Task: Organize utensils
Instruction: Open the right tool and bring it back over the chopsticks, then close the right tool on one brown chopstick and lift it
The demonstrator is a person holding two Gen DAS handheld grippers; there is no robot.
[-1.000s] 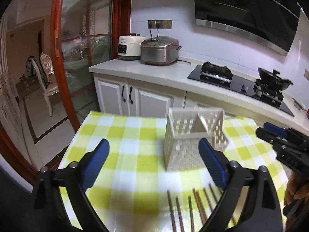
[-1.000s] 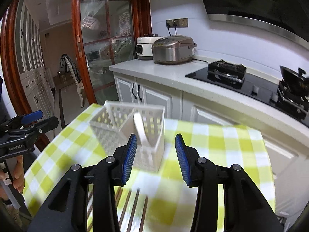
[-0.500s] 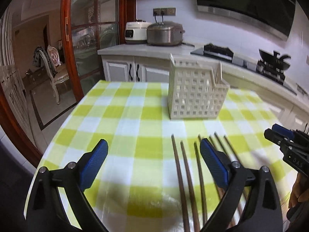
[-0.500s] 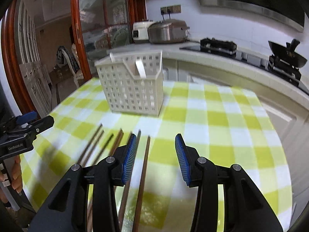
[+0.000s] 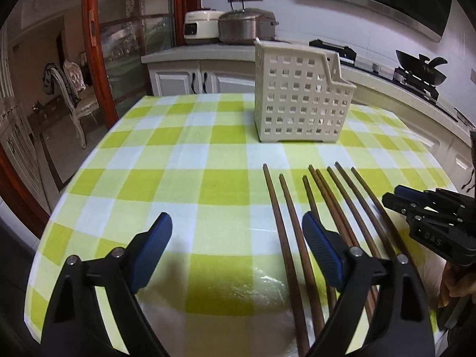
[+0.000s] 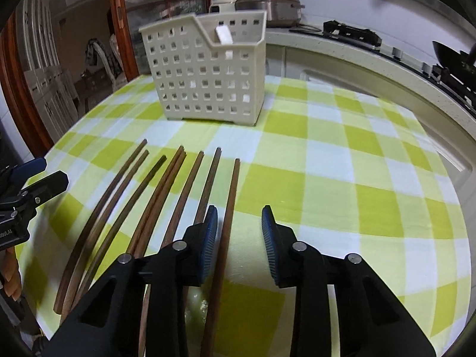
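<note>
Checked tablecloth (image 5: 184, 154) under slim wooden chopsticks (image 6: 190, 184) (perforated basket (image 6: 208, 71) beyond)

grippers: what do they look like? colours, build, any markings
Both match: left gripper and right gripper have matte black angular linkage arms with silver pivot pins, and fingers faced with blue ribbed pads. White lettering is printed on the black bodies, only partly legible. No cables or sleeves visible; a bare hand shows at one edge.

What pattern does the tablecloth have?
The tablecloth has a yellow-green and white check pattern, seen best in the left wrist view.
</note>
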